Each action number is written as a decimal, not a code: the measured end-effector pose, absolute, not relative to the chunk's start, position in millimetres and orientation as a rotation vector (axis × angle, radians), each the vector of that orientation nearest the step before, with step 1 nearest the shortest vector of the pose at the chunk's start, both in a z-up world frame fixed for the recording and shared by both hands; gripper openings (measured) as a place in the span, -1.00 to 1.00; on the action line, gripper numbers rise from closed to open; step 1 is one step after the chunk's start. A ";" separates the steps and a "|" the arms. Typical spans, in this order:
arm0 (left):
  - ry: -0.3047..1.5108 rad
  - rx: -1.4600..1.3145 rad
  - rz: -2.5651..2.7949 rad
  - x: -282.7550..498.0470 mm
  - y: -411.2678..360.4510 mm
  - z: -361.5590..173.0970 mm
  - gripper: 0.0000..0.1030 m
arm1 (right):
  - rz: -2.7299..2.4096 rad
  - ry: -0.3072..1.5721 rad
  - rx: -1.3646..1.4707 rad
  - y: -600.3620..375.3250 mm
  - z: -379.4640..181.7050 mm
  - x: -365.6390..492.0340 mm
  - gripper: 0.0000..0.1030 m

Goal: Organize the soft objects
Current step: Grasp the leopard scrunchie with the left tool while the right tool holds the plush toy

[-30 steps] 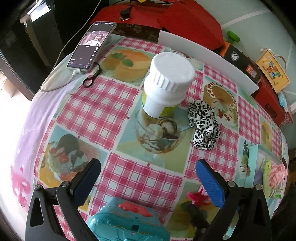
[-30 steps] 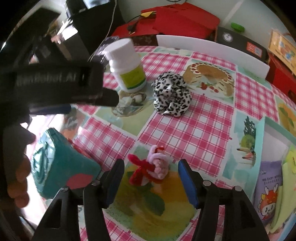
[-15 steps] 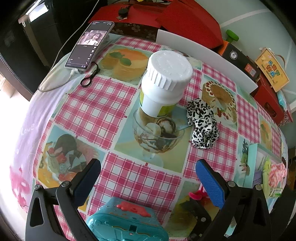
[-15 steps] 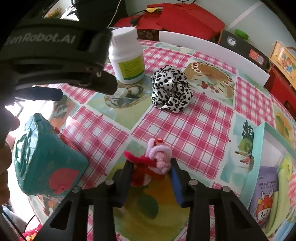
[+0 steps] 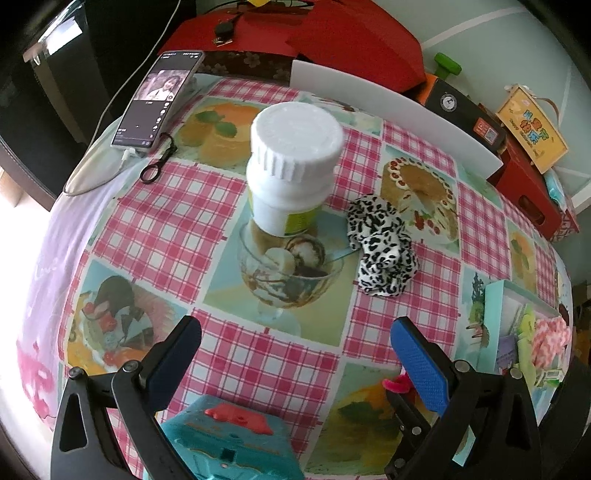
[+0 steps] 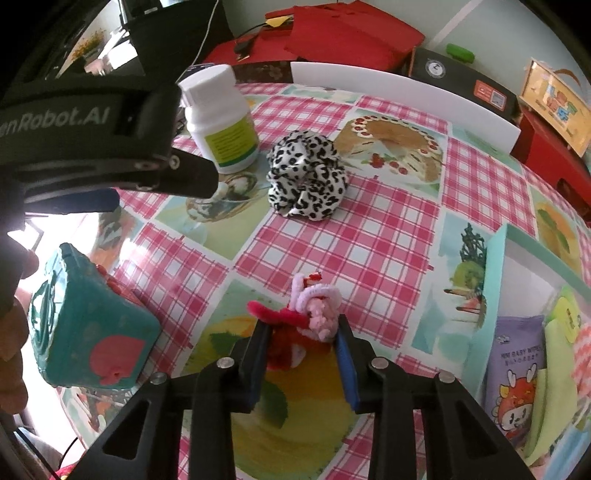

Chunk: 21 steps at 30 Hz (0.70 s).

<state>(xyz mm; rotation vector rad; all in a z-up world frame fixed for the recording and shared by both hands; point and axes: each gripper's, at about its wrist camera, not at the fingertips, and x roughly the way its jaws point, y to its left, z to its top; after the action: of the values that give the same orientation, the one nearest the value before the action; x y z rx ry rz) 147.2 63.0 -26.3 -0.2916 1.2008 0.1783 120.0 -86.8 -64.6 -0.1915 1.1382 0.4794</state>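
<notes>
Right wrist: pipe-cleaner toy (image 6: pixel 314 314) pinched inside right gripper (image 6: pixel 304 334).

Off-task stuff I can see: white pill bottle (image 5: pixel 291 166) upright mid-table on the checked dessert-print tablecloth (image 5: pixel 166 221). Phone (image 5: pixel 159 98), screen lit, at the far left edge, black loop cord (image 5: pixel 157 166) just beside it. Teal toy cube (image 6: pixel 86 325) with red shapes, tilted, close on my left. White board (image 5: pixel 391 110) along the far edge; red boxes (image 5: pixel 332 33) and a black box (image 5: pixel 465 110) behind it.
</notes>
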 end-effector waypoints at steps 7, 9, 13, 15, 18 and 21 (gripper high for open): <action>1.195 -0.303 0.140 151.0 49.7 -25.5 0.98 | 0.461 1.111 -0.165 -102.0 -51.4 121.4 -0.31; 1.186 -0.299 0.137 152.3 45.0 -23.7 0.98 | 0.445 1.091 -0.148 -111.5 -42.0 122.9 -0.31; 1.186 -0.293 0.122 160.0 35.7 -23.8 0.96 | 0.415 1.047 -0.096 -132.7 -22.9 127.1 -0.31; 1.190 -0.300 0.104 165.3 31.0 -25.7 0.91 | 0.394 1.025 -0.079 -143.2 -13.7 128.1 -0.31; 1.198 -0.303 0.093 172.2 26.4 -28.8 0.80 | 0.357 0.993 -0.044 -163.7 0.3 128.5 -0.31; 1.190 -0.320 0.088 181.1 24.1 -32.7 0.74 | 0.312 0.972 -0.001 -185.0 10.2 131.1 -0.31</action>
<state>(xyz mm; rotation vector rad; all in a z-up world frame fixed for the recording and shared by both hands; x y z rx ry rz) 181.1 24.1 -32.7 -0.3196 1.1902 0.0881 131.1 -185.0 10.2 -0.0007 0.9725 0.3125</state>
